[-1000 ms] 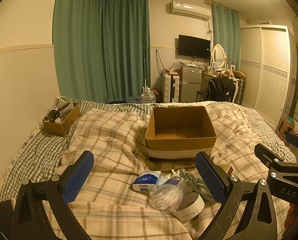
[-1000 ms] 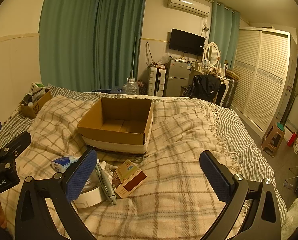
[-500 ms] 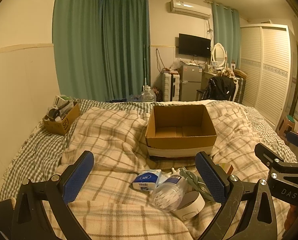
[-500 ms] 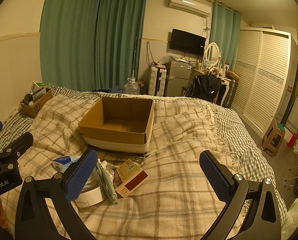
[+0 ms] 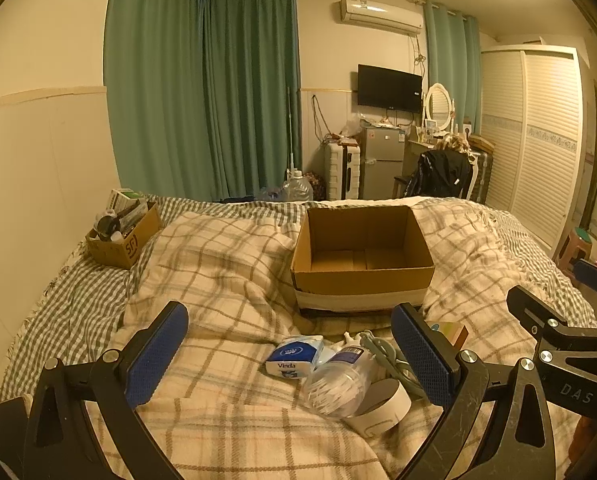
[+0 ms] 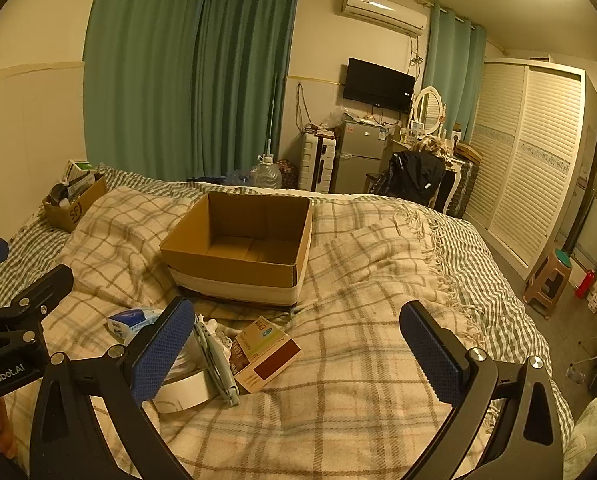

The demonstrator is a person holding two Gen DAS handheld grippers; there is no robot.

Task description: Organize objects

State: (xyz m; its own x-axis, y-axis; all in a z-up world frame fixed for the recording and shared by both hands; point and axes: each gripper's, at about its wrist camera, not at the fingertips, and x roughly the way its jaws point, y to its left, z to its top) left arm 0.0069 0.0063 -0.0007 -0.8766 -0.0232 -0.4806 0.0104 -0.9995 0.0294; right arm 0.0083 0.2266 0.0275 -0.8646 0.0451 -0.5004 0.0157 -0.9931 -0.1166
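An empty open cardboard box (image 5: 362, 254) (image 6: 242, 248) stands on the plaid blanket. In front of it lies a pile: a blue Vinda tissue pack (image 5: 294, 356) (image 6: 128, 320), a clear plastic bottle (image 5: 338, 380), a white tape roll (image 5: 382, 406) (image 6: 186, 390), a grey cable (image 5: 382, 354) (image 6: 214, 356) and a brown-and-green carton (image 6: 264, 354) (image 5: 450, 330). My left gripper (image 5: 290, 354) is open above the pile. My right gripper (image 6: 298, 350) is open, over the carton's right side.
A small cardboard box (image 5: 122, 236) full of items sits at the bed's far left by the wall. Beyond the bed stand a water jug (image 5: 296, 190), fridge (image 5: 380, 162) and chair (image 5: 438, 176). A stool (image 6: 548, 280) stands by the wardrobe on the right.
Both grippers have barely moved; the views shift only slightly. Nothing was taken hold of or let go.
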